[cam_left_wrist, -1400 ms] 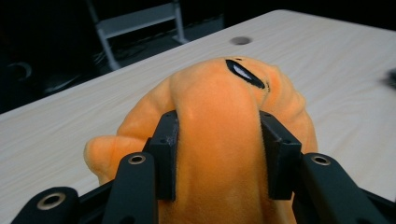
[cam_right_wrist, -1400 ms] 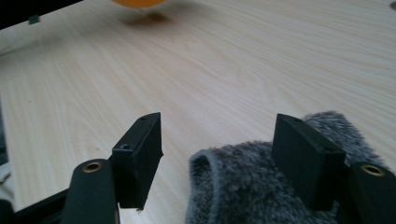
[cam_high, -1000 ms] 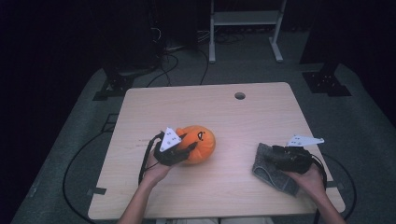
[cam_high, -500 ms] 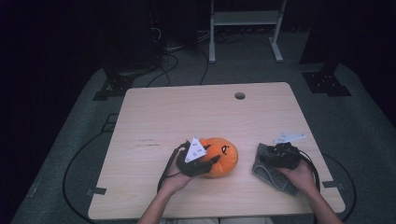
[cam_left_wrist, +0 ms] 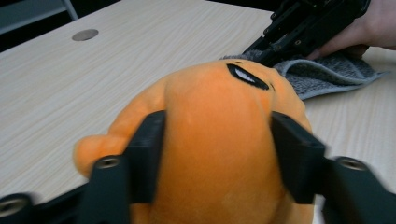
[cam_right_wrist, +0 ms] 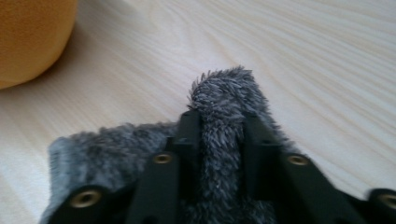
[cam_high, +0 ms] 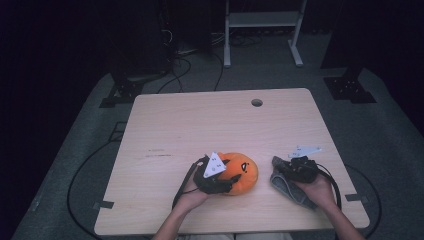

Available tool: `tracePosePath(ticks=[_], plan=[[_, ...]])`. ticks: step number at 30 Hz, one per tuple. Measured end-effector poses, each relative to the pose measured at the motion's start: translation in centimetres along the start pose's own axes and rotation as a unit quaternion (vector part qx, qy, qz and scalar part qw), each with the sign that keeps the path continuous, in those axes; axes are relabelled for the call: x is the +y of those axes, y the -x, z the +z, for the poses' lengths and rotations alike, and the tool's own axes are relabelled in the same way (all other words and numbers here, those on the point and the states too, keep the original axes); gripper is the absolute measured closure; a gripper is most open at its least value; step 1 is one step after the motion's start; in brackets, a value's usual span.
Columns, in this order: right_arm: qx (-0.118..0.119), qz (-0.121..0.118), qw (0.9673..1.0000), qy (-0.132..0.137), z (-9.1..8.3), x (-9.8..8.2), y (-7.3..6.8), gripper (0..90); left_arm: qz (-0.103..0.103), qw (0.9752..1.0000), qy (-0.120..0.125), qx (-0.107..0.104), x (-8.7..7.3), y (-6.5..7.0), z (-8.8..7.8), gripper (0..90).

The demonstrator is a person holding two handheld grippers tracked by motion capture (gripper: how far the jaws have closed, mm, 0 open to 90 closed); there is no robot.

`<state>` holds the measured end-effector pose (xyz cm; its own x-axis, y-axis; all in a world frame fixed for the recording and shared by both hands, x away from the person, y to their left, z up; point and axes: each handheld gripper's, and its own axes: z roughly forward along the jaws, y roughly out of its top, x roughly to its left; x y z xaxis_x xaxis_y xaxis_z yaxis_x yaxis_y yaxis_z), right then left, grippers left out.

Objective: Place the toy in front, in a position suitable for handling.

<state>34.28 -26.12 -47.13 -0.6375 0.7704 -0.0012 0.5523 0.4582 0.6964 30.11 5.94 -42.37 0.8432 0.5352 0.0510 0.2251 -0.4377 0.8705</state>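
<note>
An orange plush toy (cam_high: 241, 172) with a black-and-white eye rests on the wooden table (cam_high: 200, 125) near the front. My left gripper (cam_high: 220, 177) is shut on the orange plush toy (cam_left_wrist: 215, 140), one black jaw pressed into each side. To its right lies a grey fuzzy cloth (cam_high: 290, 187). The right gripper (cam_high: 280, 167) is shut on a raised fold of the grey fuzzy cloth (cam_right_wrist: 219, 116), which is pinched between both jaws. In the left gripper view the right gripper (cam_left_wrist: 266, 53) shows beyond the toy, over the cloth (cam_left_wrist: 327, 74). The toy's edge (cam_right_wrist: 32, 37) shows in the right gripper view.
A round cable hole (cam_high: 257, 102) sits near the table's far edge. Cables (cam_high: 180, 55) and a white frame (cam_high: 260, 20) stand on the dark floor behind the table. Bare tabletop spreads across the far half and the left side.
My left gripper has carried the orange plush toy rightward and toward the front edge, close to the cloth. The right gripper has stayed on the grey cloth, shifting slightly left.
</note>
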Motion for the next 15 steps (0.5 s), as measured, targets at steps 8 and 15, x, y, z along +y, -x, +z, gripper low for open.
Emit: tracePosePath(ticks=[8, 15], plan=[[0.011, 0.016, 0.9998, -0.01, -0.4, 0.1, 0.4, 80.1, 0.004, 0.9998, 0.008, -0.019, 0.2, -1.1, -2.2, 14.6], [0.032, 0.027, 0.9989, 0.02, -2.2, -0.2, 1.0, 80.4, -0.004, 0.9994, -0.005, -0.035, -1.5, -2.0, -2.5, 14.3]])
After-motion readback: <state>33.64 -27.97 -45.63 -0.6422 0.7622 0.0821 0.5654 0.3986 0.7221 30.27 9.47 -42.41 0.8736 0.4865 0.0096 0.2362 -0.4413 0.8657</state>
